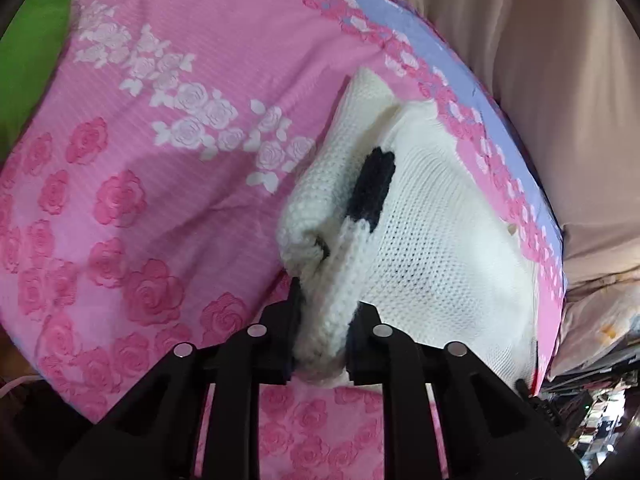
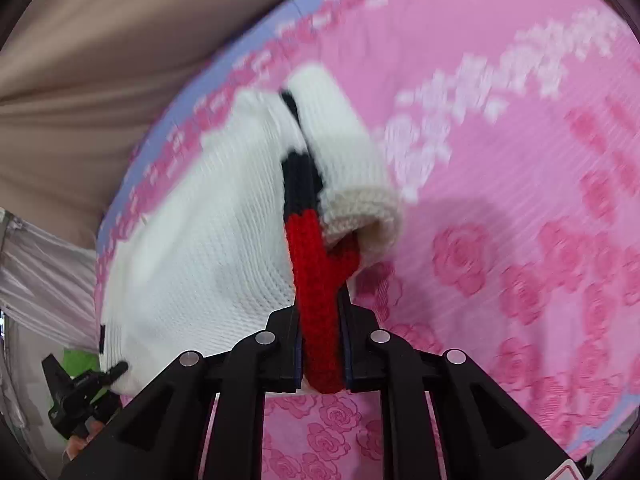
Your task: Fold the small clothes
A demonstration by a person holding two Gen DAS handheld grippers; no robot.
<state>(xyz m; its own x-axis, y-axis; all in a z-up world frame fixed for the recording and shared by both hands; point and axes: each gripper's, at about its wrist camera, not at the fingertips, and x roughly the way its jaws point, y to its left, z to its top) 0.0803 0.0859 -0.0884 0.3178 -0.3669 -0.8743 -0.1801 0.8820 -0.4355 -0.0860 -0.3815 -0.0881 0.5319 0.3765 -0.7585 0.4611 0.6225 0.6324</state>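
A small white knitted sweater (image 1: 432, 240) with black and red trim lies on a pink rose-patterned bedspread (image 1: 160, 208). My left gripper (image 1: 322, 344) is shut on a white edge of the sweater next to a black patch (image 1: 374, 184), lifting a fold. My right gripper (image 2: 320, 356) is shut on the sweater's red knitted edge (image 2: 316, 280), with the white body (image 2: 200, 248) spread to its left and a rolled sleeve cuff (image 2: 360, 208) to its right. The left gripper (image 2: 80, 392) shows at the lower left of the right wrist view.
The bedspread (image 2: 520, 200) has a lilac border (image 1: 452, 52) along its far edge. Beige fabric (image 1: 540, 40) lies beyond it. A green item (image 1: 28, 52) is at the far left. Cluttered items (image 1: 592, 412) sit off the bed at lower right.
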